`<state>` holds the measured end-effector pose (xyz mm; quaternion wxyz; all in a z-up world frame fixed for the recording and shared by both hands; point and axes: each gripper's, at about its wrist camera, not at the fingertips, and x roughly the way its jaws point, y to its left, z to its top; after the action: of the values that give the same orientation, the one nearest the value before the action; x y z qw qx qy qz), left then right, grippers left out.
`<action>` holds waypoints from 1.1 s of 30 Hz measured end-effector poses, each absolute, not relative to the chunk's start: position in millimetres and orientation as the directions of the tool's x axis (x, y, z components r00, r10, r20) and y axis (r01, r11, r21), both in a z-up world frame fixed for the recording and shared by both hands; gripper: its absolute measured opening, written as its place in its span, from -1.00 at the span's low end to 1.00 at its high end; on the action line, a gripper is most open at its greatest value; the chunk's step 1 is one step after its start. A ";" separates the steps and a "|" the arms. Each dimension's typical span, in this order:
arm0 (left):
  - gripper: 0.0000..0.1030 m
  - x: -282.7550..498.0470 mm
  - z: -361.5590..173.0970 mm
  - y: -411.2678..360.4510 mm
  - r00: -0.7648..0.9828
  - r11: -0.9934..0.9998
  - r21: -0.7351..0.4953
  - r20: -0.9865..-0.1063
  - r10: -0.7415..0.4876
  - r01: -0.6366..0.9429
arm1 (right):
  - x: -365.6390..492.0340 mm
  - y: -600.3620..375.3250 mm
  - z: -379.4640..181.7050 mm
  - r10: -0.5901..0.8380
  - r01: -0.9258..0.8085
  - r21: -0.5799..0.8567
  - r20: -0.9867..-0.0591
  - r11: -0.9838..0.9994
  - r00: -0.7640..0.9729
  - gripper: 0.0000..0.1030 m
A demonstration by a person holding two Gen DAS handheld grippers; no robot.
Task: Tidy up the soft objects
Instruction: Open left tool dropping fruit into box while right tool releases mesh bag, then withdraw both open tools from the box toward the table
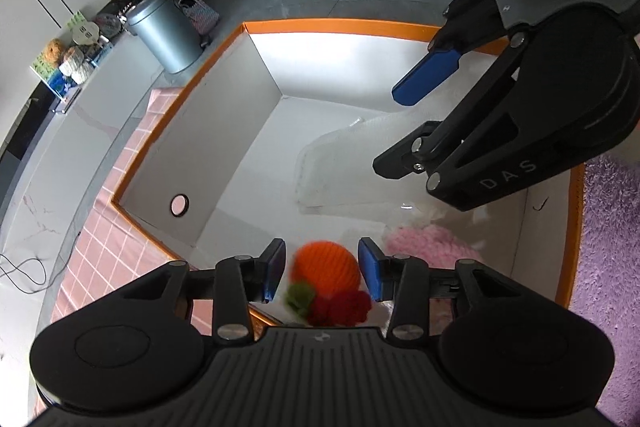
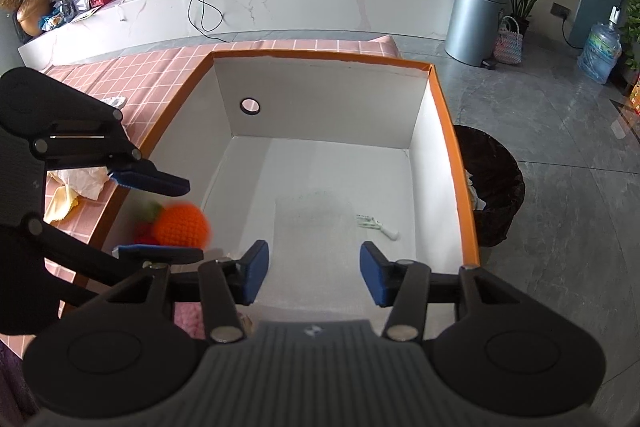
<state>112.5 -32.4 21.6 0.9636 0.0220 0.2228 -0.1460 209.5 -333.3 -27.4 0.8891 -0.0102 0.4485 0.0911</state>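
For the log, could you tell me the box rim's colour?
Orange rim around the white box; clearest in the right wrist view.

Crocheted fruit toy (image 1: 326, 267) between left gripper (image 1: 322, 273) pads, over box (image 2: 320, 57) near-left corner. Knitted item (image 1: 424, 247) inside box, right of toy. Right gripper (image 2: 310, 277) above box interior. Tiled surface (image 2: 152, 75) left of box; waste basket (image 2: 494, 183) right.

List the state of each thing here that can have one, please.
Left tongs: open around the crocheted orange, pads apart from it.
Right tongs: open, empty.
Crocheted orange: blurred, above the box.
Orange-rimmed box: open, no lid.
Pink knitted piece: lying inside the box.
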 end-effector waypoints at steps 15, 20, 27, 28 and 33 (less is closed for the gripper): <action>-0.02 163.2 11.8 -90.3 0.781 0.885 0.042 -0.491 -0.386 0.464 | 191.5 -331.3 -18.6 0.157 -0.182 0.057 -0.786 0.982 0.598 0.05; -0.02 178.8 4.1 -105.0 0.749 0.861 0.068 -0.531 -0.397 0.504 | 180.2 -328.7 -11.5 0.153 -0.184 0.047 -0.768 0.982 0.622 0.07; -0.02 204.2 -9.4 -122.8 0.694 0.824 0.109 -0.607 -0.388 0.556 | 156.1 -313.4 1.6 0.108 -0.172 -0.021 -0.706 0.985 0.700 0.17; -0.02 206.6 -11.2 -124.4 0.689 0.818 0.119 -0.614 -0.385 0.563 | 151.6 -310.2 4.0 0.101 -0.167 -0.028 -0.692 0.986 0.715 0.23; -0.02 217.7 -20.7 -138.9 0.657 0.767 0.184 -0.657 -0.370 0.615 | 129.7 -293.7 13.0 0.088 -0.140 -0.035 -0.624 0.990 0.777 0.27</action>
<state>217.7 -138.9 -20.7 0.8881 0.1994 0.3078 -0.2772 129.7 -293.7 13.0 0.9417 -0.0395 0.3286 0.0605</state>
